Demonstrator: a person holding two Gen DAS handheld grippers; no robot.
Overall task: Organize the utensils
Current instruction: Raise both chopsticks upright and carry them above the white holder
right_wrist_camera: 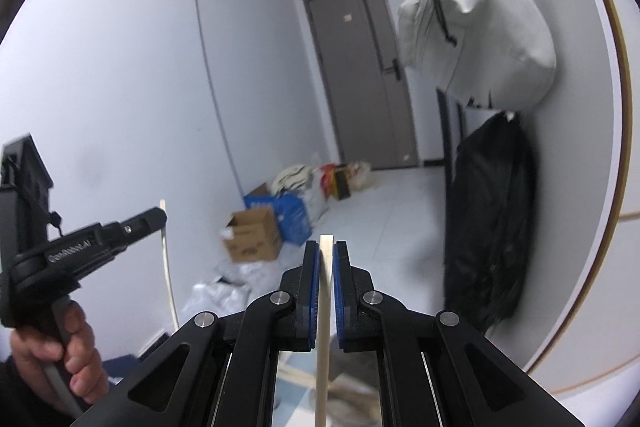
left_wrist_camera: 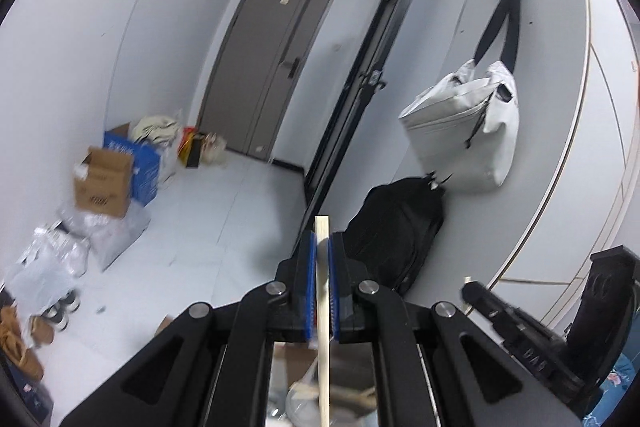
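Right claw [right_wrist_camera: 326,251] grips chopstick [right_wrist_camera: 323,327]; only right view shows hand [right_wrist_camera: 60,355].

pale wooden stick [left_wrist_camera: 322,291], upright, second stick [right_wrist_camera: 325,311]

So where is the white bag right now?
The white bag hangs on the right-hand wall in both wrist views, directly above the black bag and right of the grey door.

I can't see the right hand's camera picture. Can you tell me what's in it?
The right gripper is shut on a thin wooden stick. At the left, a hand holds the left gripper with another wooden stick. Behind are a grey door, boxes and a hanging white bag.
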